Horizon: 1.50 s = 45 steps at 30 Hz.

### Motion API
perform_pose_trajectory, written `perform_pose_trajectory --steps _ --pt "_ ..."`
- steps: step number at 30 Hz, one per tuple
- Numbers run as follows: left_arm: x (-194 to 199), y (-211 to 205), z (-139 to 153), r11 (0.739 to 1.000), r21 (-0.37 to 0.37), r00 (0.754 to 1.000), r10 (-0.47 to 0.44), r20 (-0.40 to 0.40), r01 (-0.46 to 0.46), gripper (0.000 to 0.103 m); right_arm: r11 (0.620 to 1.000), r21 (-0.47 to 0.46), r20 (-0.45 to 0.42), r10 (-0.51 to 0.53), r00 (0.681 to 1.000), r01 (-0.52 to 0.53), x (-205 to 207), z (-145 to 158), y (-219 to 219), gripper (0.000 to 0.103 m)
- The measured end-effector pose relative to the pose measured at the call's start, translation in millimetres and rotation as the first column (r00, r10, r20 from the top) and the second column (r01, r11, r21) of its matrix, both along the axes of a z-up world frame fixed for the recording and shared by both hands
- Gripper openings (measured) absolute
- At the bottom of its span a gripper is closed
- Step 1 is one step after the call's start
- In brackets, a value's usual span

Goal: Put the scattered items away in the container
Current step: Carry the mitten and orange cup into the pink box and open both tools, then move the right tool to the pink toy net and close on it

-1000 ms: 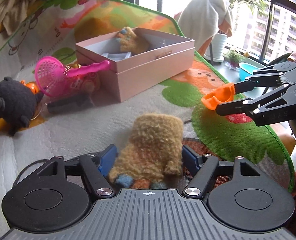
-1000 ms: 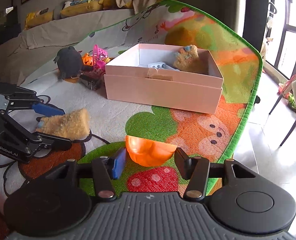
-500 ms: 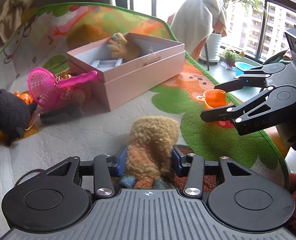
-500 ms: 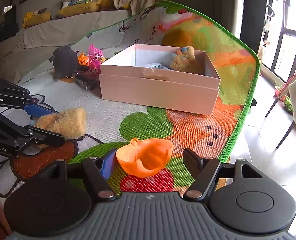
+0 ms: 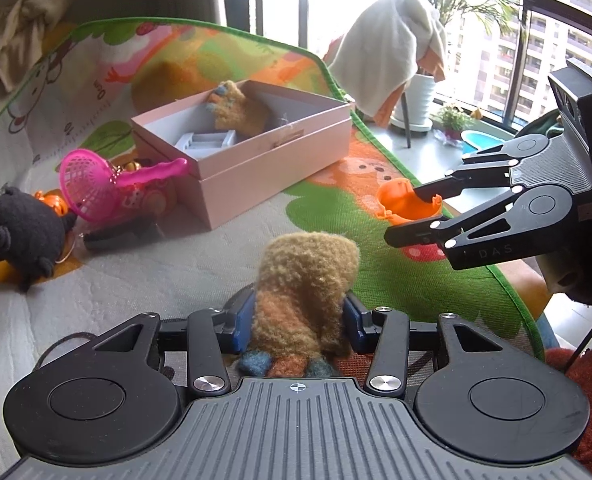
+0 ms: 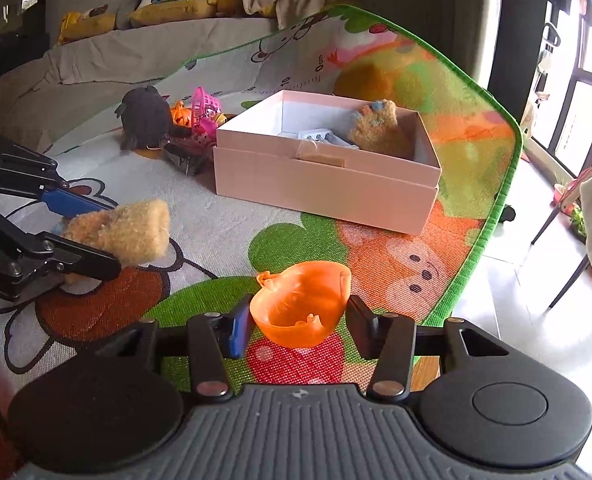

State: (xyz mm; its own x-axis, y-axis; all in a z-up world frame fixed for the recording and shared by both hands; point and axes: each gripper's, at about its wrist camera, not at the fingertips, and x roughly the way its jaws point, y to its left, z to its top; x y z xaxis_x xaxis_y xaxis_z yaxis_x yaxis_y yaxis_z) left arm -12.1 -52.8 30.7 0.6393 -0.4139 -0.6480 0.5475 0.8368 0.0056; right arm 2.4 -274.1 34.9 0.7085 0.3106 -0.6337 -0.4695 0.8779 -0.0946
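The left claw (image 5: 298, 316) was found clenched on a fuzzy tan mitten (image 5: 306, 280), soft and light, best taken across its middle; the right claw (image 6: 298, 322) was spread around an orange cup (image 6: 302, 304) resting on the mat (image 6: 436, 252), thin-walled, to be taken at the rim; two mittens were counted, one already inside the pink box (image 6: 328, 184); one cup.

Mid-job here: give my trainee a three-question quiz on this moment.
1. True or false: the left hand-held gripper is shut on the fuzzy tan mitten.
2. What sits between the fingers of the right hand-held gripper? A) pink net B) orange cup C) black plush
3. Fill in: a second fuzzy mitten already lies in the pink ___.

Key: 1 true; 2 B; 3 box.
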Motion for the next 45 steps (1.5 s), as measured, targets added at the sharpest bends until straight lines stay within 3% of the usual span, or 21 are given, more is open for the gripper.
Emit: perform_pose_trajectory --steps 15,19,25,28,30,32,34,38,42,45 --pt "6 -14 27 1.0 0.016 0.996 -0.026 0.082 0.025 0.05 0.999 -0.028 0.061 0.022 0.998 -0.021 3 30 -16 0.049" --pt "41 -20 47 0.999 0.018 0.987 -0.036 0.156 0.033 0.05 0.999 0.039 0.084 0.005 0.996 -0.009 46 54 -19 0.049" --pt "121 -36 68 1.0 -0.008 0.963 -0.018 0.27 0.022 0.051 0.979 0.196 0.098 -0.071 0.993 0.051 142 92 -16 0.049" --pt "165 -41 60 1.0 -0.008 0.958 0.011 0.286 -0.009 0.061 0.95 0.3 0.031 -0.104 0.994 0.09 188 94 -16 0.067" --pt "184 -40 55 0.999 -0.026 0.963 0.03 0.266 -0.024 0.07 0.942 0.314 0.028 -0.134 0.991 0.118 203 91 -15 0.068" --pt "187 -33 54 0.998 -0.054 0.964 0.045 0.261 -0.032 0.088 0.944 0.303 0.037 -0.152 0.988 0.134 209 86 -15 0.068" --pt "177 -26 53 0.998 -0.045 0.955 0.048 0.293 -0.036 0.096 0.95 0.276 0.055 -0.168 0.984 0.146 211 81 -14 0.068" --pt "148 -2 47 0.996 -0.011 0.941 0.092 0.324 -0.094 0.096 0.96 0.22 0.054 -0.189 0.981 0.173 206 72 -11 0.068" --pt "122 36 33 0.978 -0.098 0.95 0.201 0.24 -0.182 0.098 0.985 0.13 0.105 -0.127 0.986 0.113 180 67 18 0.068" --pt "103 58 16 0.955 -0.106 0.935 0.295 0.195 -0.278 0.1 0.999 0.043 0.176 -0.028 0.984 0.021 149 64 53 0.068"
